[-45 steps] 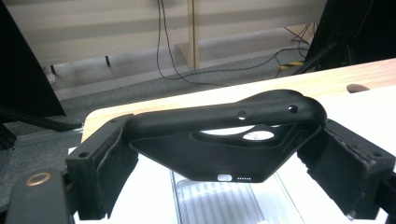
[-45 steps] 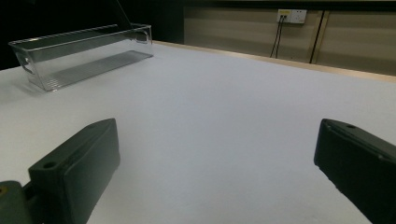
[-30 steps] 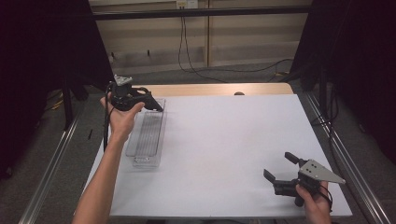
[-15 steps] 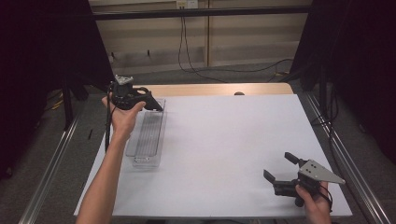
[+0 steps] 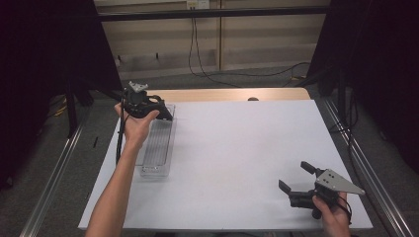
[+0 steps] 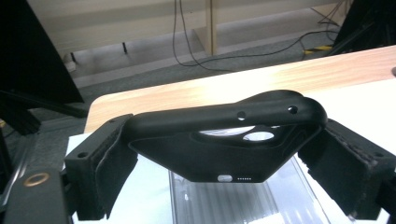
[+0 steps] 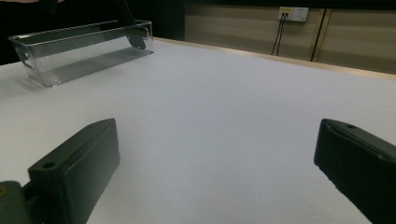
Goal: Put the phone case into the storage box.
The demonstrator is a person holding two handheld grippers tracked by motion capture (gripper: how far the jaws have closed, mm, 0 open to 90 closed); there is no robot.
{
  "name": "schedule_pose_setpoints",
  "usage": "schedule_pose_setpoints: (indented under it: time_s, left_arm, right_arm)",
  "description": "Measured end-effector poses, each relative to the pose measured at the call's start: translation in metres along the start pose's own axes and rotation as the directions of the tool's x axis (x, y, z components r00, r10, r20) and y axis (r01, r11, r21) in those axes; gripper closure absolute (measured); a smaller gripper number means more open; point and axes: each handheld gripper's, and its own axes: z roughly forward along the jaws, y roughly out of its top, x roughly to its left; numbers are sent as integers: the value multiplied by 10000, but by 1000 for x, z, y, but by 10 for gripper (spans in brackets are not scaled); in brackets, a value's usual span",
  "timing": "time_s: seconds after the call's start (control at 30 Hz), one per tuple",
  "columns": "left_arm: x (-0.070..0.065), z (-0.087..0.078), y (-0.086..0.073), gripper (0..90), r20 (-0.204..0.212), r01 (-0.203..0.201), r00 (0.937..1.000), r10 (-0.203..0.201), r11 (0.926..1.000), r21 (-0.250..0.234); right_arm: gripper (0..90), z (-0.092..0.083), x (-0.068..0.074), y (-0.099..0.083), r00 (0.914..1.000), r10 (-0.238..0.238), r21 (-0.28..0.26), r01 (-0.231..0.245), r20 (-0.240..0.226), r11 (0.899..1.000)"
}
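Phone case held over the clear bin

Nothing has shifted: the left gripper [image 5: 165,114] clamps the black phone case [image 6: 224,140] above the clear plastic bin's [image 5: 157,148] far end; the right gripper [image 5: 295,182], jaws wide, rests near the worktop's [image 5: 237,143] open right corner.

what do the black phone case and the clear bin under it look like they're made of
The phone case looks like matte black soft plastic or silicone: dull sheen, rounded edges, moulded holes and a camera cutout. It seems to bow between the left gripper fingers, hinting at flexibility. The bin looks like clear hard plastic: see-through glossy walls and a ribbed floor; acrylic or similar, I can't tell which.
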Motion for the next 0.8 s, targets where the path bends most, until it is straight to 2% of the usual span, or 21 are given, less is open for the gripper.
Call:
schedule_pose_setpoints:
  time_s: [0.43,0.67,0.8]
  left_arm:
    - [-2,5,-1,120,-178,149,9997,-152,9997,-194]
    - [-5,10,0,116,-251,-72,9997,61,9990,-444]
    - [-5,12,1,115,-242,-9,9997,-5,9984,-560]
  right_arm:
    - [0,0,0,0,10000,-7,7,7,-14,10000]
    - [0,0,1,-1,10000,-31,36,31,-61,10000]
    - [0,1,0,-1,10000,0,60,1,-55,10000]
